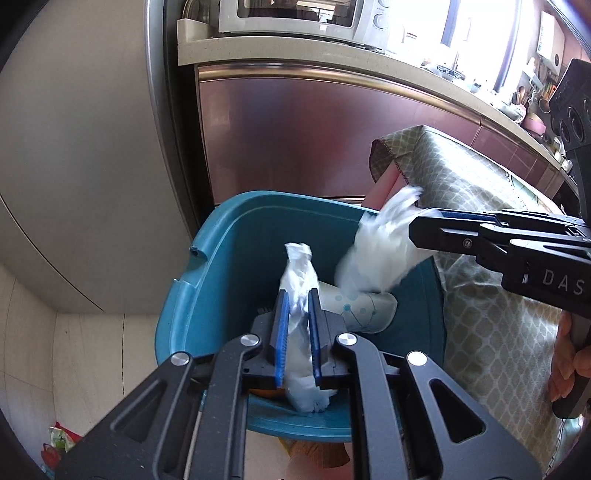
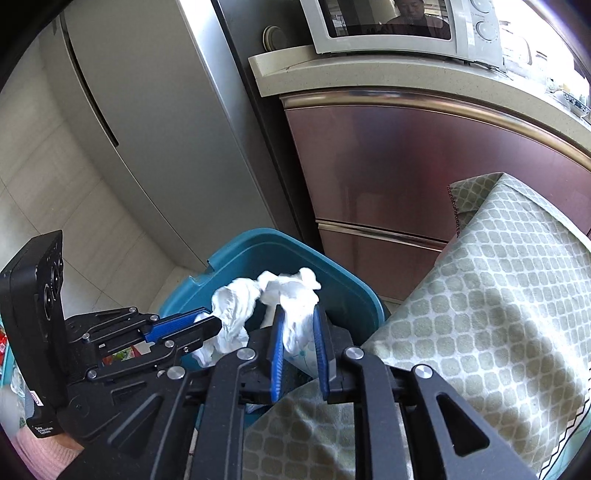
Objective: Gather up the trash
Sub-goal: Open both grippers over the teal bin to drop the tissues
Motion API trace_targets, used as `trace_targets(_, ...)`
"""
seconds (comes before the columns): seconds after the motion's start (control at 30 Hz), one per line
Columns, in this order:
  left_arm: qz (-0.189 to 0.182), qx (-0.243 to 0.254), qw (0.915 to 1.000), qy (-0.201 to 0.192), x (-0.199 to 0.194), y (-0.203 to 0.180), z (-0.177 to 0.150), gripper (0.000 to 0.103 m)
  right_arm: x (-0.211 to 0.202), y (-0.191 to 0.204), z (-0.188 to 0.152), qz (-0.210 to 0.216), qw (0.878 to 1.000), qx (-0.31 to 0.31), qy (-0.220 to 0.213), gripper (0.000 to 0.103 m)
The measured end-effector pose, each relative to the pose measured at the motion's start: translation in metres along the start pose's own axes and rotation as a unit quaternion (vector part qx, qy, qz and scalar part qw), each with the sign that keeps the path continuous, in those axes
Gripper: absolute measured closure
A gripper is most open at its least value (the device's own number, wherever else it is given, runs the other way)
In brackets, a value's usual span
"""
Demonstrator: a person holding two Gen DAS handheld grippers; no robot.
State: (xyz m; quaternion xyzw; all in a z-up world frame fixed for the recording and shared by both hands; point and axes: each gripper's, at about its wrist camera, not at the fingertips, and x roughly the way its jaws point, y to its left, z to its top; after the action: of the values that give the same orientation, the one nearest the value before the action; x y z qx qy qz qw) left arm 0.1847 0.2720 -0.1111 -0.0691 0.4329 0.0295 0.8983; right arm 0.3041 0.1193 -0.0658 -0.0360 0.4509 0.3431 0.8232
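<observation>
Kitchen fittings ring us: going left to right, a grey refrigerator [image 2: 140,122], a maroon cabinet [image 1: 295,140] under a pale countertop [image 1: 332,55] that carries a microwave [image 2: 399,29], and then a table under a green patterned cloth [image 2: 491,302] whose near corner juts toward us.

Between the refrigerator and that table corner stands a teal bin [image 1: 207,266], its right rim close beside the hanging cloth. A paper cup [image 1: 365,310] lies on its side inside, toward the right wall.

Our left gripper [image 1: 297,321] hangs over the bin's near rim, its blue pads clamped on a twisted white tissue [image 1: 299,273] that pokes out past the fingertips and trails behind them. Our right gripper [image 2: 298,339] reaches in over the right rim from the table side, fingers pinched on a second crumpled tissue [image 2: 295,295], which is motion-blurred in the left view.

We judge both wads are over the opening, so the release is what matters. We see three risks:

- The right wad sits close to the right rim and the cloth, so opening there could drop it on the rim or down the gap outside.
- Soft tissue may cling to the ridged pads and come back out with the fingers.
- The two grippers are near each other, and the wads look almost touching from the right view, so they could snag.

Floor tiles [image 1: 29,332] show pale at the lower left, with a colourful packet [image 1: 55,443] lying there.
</observation>
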Motion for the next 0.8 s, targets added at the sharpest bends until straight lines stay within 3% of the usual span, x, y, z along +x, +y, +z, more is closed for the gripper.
trace_targets(0.43,-0.014,-0.014,0.9997,-0.017,-0.013,-0.001,-0.003,0.092,-0.026,-0.003,-0.013,0.01,1.0,0.007,-0.022,0.081)
trace_targets(0.8,-0.067,-0.003,0.9951,-0.073,-0.07,-0.027,-0.002,0.083,-0.095,0.0,-0.039,0.025,0.997,-0.004,-0.077,0.075)
